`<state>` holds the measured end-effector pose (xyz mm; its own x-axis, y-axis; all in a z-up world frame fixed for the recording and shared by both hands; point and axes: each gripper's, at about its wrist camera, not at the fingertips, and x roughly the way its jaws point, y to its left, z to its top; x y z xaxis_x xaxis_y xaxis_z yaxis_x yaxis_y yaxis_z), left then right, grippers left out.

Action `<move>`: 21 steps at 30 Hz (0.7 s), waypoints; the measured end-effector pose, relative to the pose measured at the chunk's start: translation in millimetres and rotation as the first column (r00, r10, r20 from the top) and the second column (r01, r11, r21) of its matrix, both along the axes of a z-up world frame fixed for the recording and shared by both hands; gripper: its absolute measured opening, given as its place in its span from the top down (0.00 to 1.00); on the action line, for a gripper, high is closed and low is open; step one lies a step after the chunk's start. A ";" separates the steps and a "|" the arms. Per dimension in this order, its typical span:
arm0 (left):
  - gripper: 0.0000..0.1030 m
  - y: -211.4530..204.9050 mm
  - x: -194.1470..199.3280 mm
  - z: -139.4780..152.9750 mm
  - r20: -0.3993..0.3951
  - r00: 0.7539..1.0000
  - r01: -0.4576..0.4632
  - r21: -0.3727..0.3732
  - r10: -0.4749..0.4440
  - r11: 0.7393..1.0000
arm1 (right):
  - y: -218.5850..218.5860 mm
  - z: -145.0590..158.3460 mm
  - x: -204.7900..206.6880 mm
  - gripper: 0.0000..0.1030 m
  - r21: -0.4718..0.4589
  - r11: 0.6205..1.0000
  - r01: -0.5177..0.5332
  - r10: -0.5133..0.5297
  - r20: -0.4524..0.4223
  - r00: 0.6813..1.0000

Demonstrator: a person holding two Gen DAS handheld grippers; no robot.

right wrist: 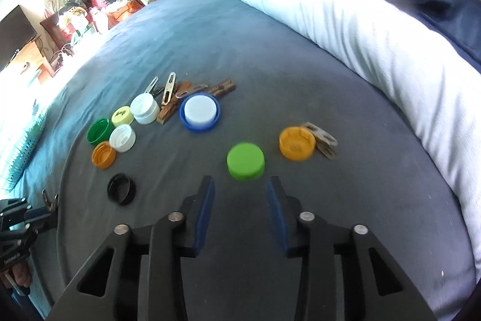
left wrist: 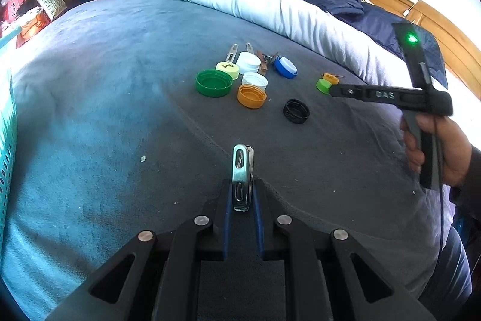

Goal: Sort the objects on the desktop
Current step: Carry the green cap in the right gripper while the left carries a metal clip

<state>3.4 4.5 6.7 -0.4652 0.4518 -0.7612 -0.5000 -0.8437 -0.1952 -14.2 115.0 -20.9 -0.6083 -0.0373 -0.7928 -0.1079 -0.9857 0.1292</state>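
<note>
L gripper (left wrist: 243,194): fingers narrow, pinched on a metal clip (left wrist: 242,170), gripped at its lower half, the rest poking fwd, centre-low in the left wrist view. R gripper (right wrist: 240,200): fingers wide, nothing between them, aimed at the light-green cap (right wrist: 246,161) just ahead, mid-frame in the right wrist view.

Outward on the bed (right wrist: 270,56) (grey cover): orange cap (right wrist: 297,143) right of the green one, touching a clip (right wrist: 323,140) behind it. Blue lid w/ white insert (right wrist: 200,111) centre. Cap cluster mid-left: dark-green (right wrist: 98,134), yellow (right wrist: 122,115), two white (right wrist: 145,108) (right wrist: 122,137), orange (right wrist: 103,154); black cap (right wrist: 121,188) nearer, apart. Clip pile (right wrist: 180,94) (metal + wood) above the cluster, upper-centre.

Judgement: step in hand = carry held clip to the clip pile; R readies the cap pick. To do well:
- keep L squeeze steady, clip is thin, may twist
- release low, beside the pile, not on the caps
- R: centre fingers either side of the cap rim, drop level before closing; soft cover may let the cap tilt.
</note>
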 end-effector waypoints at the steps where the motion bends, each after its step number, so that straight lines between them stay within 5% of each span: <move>1: 0.87 0.2 -0.2 -0.5 0.001 1.000 0.000 0.000 0.000 1.000 | -0.4 -0.7 -3.9 0.61 0.002 1.000 -0.001 0.001 -0.004 1.000; 5: 0.87 0.0 -1.2 -1.7 0.004 1.000 -0.002 0.001 0.002 1.000 | -0.6 -8.2 -19.7 0.58 0.026 1.000 -0.009 0.009 0.015 1.000; 7: 0.87 -0.7 -1.6 -2.1 0.002 1.000 -0.003 -0.001 0.003 1.000 | -0.7 -13.7 -24.6 0.72 0.041 0.999 -0.005 0.003 0.043 0.999; 10: 0.87 -1.2 1.5 2.7 -0.007 1.000 -0.025 -0.001 0.025 1.000 | -1.0 -8.7 -20.2 0.73 0.052 0.999 0.013 -0.016 0.048 0.999; 21: 0.87 -33.9 21.9 91.5 -0.180 0.973 -0.138 0.057 0.146 0.989 | -43.2 89.1 7.2 0.73 0.012 0.998 -0.054 0.055 -0.122 0.991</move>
<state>25.3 -29.4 98.2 -0.6565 0.4020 -0.6383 -0.4060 -0.9014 -0.1500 -7.0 71.8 68.2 -0.6979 -0.0661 -0.7132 -0.0382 -0.9909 0.1291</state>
